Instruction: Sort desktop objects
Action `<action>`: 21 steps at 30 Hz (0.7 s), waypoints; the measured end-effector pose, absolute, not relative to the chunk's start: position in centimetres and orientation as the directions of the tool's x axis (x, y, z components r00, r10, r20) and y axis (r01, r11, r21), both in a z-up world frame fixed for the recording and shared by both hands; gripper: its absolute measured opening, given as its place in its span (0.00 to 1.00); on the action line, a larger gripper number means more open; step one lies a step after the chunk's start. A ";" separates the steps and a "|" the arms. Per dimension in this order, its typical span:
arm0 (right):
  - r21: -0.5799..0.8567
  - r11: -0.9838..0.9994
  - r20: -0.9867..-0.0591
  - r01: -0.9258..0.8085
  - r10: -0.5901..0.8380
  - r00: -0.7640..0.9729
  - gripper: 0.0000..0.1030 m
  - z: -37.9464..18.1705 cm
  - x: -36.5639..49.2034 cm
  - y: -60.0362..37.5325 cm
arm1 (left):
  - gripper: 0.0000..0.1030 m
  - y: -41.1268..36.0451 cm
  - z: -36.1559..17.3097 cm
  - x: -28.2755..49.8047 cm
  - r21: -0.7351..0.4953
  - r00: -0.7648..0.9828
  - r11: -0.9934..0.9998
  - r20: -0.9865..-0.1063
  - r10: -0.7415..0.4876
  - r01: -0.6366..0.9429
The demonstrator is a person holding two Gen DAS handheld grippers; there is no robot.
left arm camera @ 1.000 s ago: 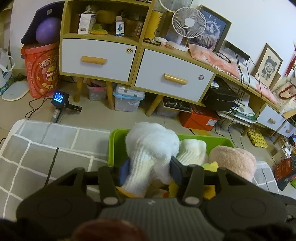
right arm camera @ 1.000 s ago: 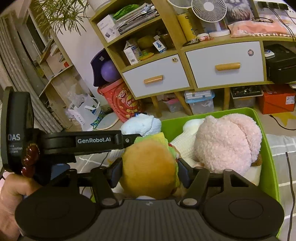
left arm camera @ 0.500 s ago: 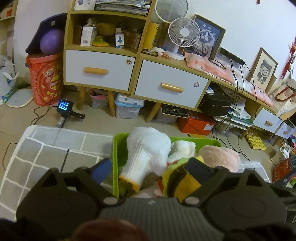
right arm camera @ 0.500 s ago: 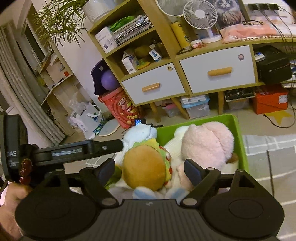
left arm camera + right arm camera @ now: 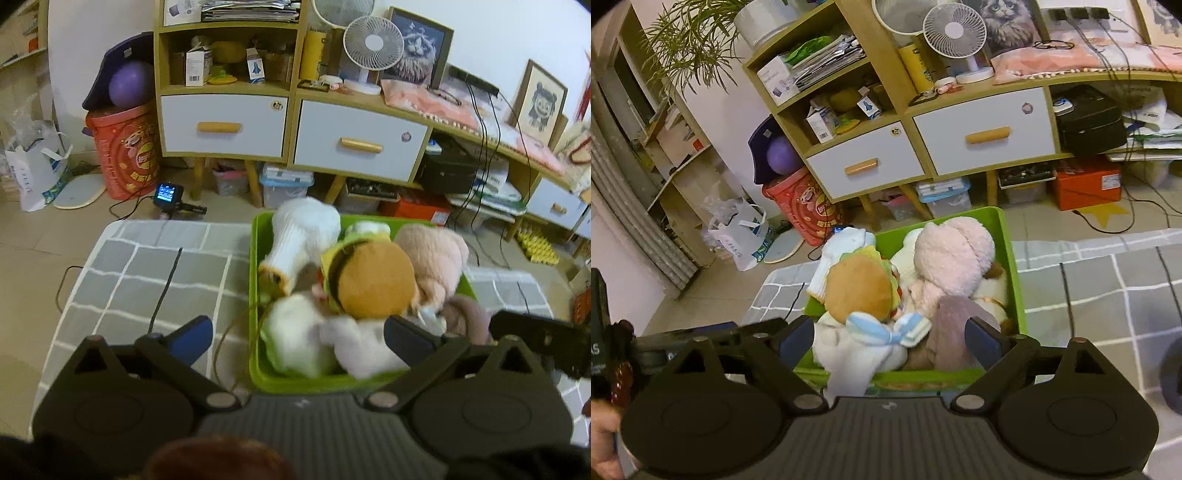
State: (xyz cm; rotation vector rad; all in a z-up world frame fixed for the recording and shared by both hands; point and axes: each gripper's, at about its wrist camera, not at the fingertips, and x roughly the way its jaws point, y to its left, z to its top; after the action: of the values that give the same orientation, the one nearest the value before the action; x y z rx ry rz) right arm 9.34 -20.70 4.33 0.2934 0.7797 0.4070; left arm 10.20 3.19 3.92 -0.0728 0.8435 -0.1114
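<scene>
Release step judged in hand: left gripper [image 5: 299,334] and right gripper [image 5: 889,339], jaws opening and empty, hover above the green bin [image 5: 1010,258] where the burger plush [image 5: 860,288] lies; next, locate another object.

My left camera looks steeply down along its claw [image 5: 299,336], close over the green bin [image 5: 255,258]. My right camera looks down from the bin's [image 5: 1008,236] other side. Both share the bin and the cabinet [image 5: 291,107] beyond.
</scene>
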 end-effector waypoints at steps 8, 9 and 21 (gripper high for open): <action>0.340 0.916 -0.647 -0.213 0.392 0.654 0.88 6.0 6.5 -20.4 | 0.99 1.8 5.1 6.5 -0.075 0.637 0.995 -0.764 -0.101 0.067; 0.329 0.921 -0.650 -0.210 0.382 0.657 0.88 6.2 6.1 -20.3 | 0.99 1.7 5.1 6.1 -0.074 0.632 0.995 -0.768 -0.098 0.064; 0.290 0.946 -0.697 -0.143 0.312 0.646 0.89 6.3 3.3 -19.9 | 0.99 2.3 3.3 4.2 -0.110 0.551 0.994 -0.831 -0.082 -0.018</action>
State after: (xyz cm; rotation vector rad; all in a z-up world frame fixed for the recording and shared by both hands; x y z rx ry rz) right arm 3.26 -19.88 6.26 0.2170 0.8303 0.2610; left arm 4.17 2.26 3.34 -0.1106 0.9874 -0.0378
